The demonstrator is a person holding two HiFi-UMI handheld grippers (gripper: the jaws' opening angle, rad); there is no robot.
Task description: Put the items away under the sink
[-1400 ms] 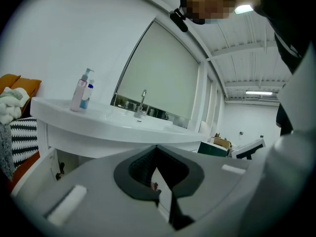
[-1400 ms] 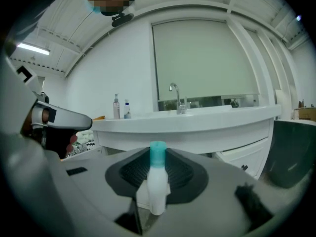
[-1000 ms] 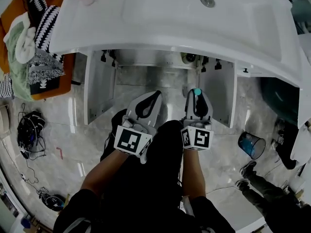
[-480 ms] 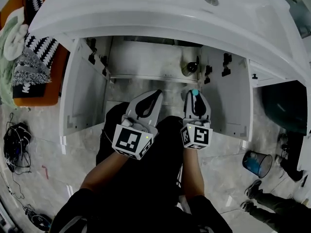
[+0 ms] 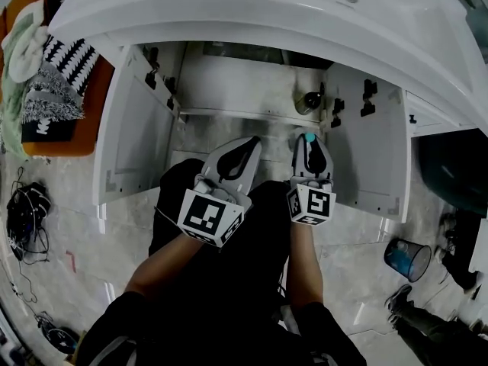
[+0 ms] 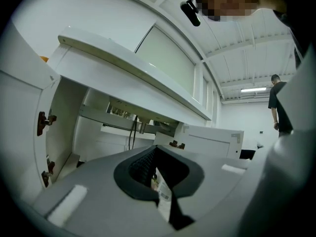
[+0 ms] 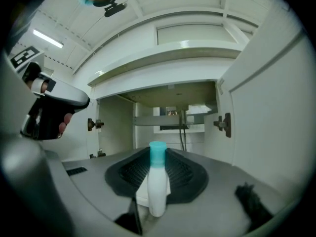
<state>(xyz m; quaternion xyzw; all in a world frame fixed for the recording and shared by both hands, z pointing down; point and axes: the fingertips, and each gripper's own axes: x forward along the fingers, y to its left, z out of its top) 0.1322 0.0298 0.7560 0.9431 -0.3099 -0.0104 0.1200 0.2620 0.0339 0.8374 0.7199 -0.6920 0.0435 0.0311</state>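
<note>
The under-sink cabinet (image 5: 252, 90) stands with both doors open, a drain trap (image 5: 311, 101) at its back right. My right gripper (image 5: 309, 145) is shut on a white bottle with a teal cap (image 7: 158, 181), held upright in front of the opening; the cap (image 5: 309, 138) shows above the jaws. My left gripper (image 5: 242, 152) hovers beside it, shut on a thin flat white packet with a barcode label (image 6: 163, 197). In the left gripper view the black pads (image 6: 140, 169) close round the packet and the cabinet's inside (image 6: 123, 132) lies ahead. Most of the packet is hidden.
The left door (image 5: 133, 136) and right door (image 5: 377, 151) swing out to either side of my hands. The white sink (image 5: 267, 10) overhangs the cabinet. An orange seat with clothes (image 5: 46, 90) stands left, cables (image 5: 27, 212) lie on the floor, and a blue bin (image 5: 406, 258) sits right.
Both grippers have sunk with their items and now sit level with the cabinet opening. More of the cabinet's inside shows under the sink.
</note>
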